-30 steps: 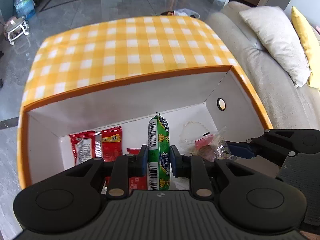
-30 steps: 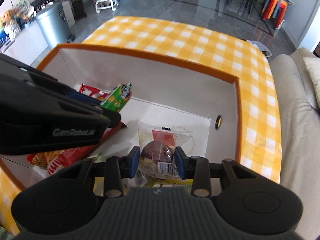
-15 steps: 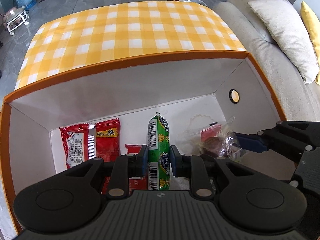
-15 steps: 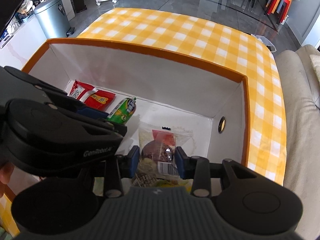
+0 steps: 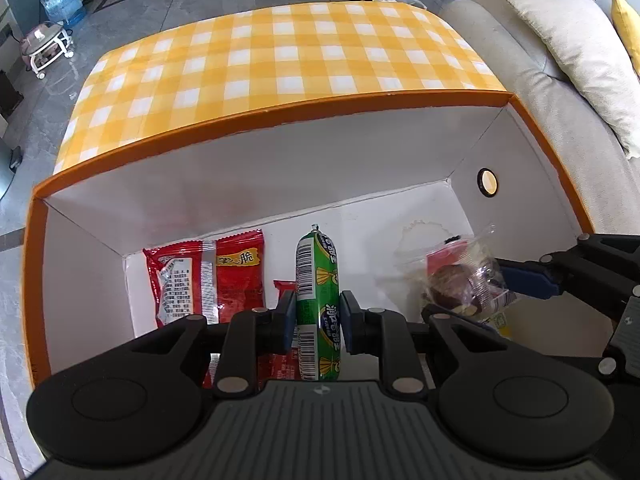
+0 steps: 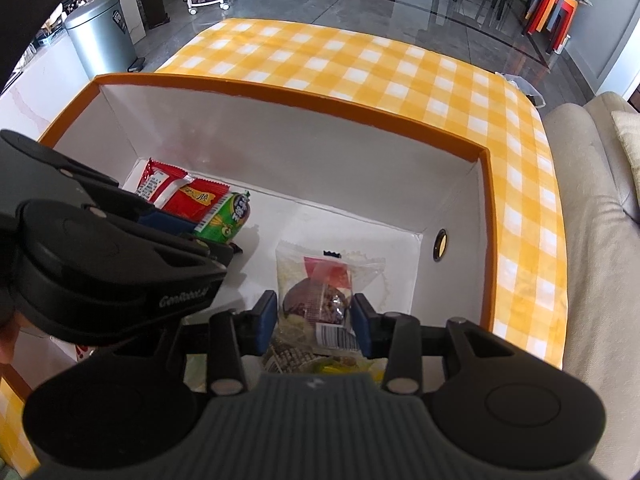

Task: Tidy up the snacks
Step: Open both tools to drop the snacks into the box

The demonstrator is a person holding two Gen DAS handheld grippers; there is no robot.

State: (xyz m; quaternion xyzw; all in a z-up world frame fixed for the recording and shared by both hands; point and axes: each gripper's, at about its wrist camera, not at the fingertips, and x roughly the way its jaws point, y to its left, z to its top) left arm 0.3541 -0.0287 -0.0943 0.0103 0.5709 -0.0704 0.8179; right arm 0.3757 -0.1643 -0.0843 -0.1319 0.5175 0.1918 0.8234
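Note:
An orange-rimmed white box (image 5: 240, 124) sits on a yellow checked table. Low inside the box, my left gripper (image 5: 318, 320) is shut on a green sausage stick (image 5: 318, 280), which points toward the far wall. The sausage (image 6: 224, 220) also shows in the right wrist view, sticking out past the left gripper's fingers. My right gripper (image 6: 314, 320) holds a clear packet with a brown pastry (image 6: 320, 292) between its blue pads. Its jaws are opening, and the pads still touch the wrapper. The packet (image 5: 456, 280) hangs just above the box floor on the right side.
Two red snack packets (image 5: 208, 276) lie on the box floor at the left, and another red one sits under the sausage. A round hole (image 5: 487, 182) is in the right wall. A beige sofa (image 5: 560, 92) with cushions stands right of the table.
Both grippers sit a little deeper in the box than a second ago. The left one tilted slightly. The right pads stand a touch wider around the packet.

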